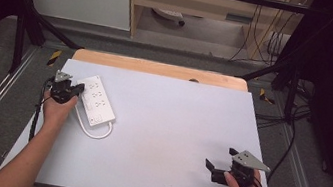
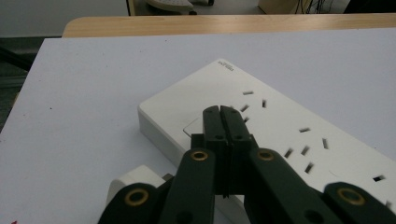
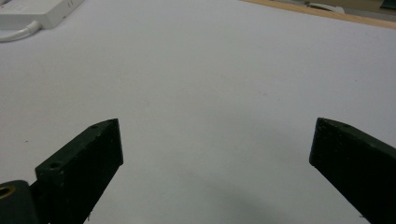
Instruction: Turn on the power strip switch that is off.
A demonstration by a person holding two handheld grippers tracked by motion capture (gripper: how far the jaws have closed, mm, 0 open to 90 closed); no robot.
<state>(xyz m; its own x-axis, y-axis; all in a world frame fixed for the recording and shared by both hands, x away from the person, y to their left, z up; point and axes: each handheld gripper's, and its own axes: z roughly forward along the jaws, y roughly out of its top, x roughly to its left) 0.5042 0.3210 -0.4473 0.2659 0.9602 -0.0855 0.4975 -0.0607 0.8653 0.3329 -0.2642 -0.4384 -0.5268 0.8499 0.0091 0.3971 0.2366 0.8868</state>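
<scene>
At the left side of the table (image 1: 157, 137), at about nine o'clock in the high view, the left gripper (image 1: 75, 90) is seen with its jaws brought fully together, and nothing is held between them. In the left gripper view the joined tips (image 2: 226, 122) rest on, or just above, the top of the white power strip (image 2: 280, 135), right beside a small square button (image 2: 194, 127) at the near end; real contact cannot be confirmed. The power strip (image 1: 96, 100) lies flat at the ten o'clock part of the table, and its white cable (image 1: 92, 131) is curled in a loop toward six o'clock from it.

The step in hand is judged to be a press on that button with the closed tips. For a good press, the tips should be moved a little toward the button, then pushed straight down, so that the strip is not slid away. The strip is light and the table is smooth, therefore a slanted push could shift it.

A small grey printed mark (image 2: 226, 66) is seen at the far corner of the strip, but it is too small to be read.

At about four o'clock, well apart from the strip, the right gripper (image 1: 210, 167) is held with its jaws wide open, and nothing is between them; in the right gripper view bare table (image 3: 210, 93) is seen between them.
</scene>
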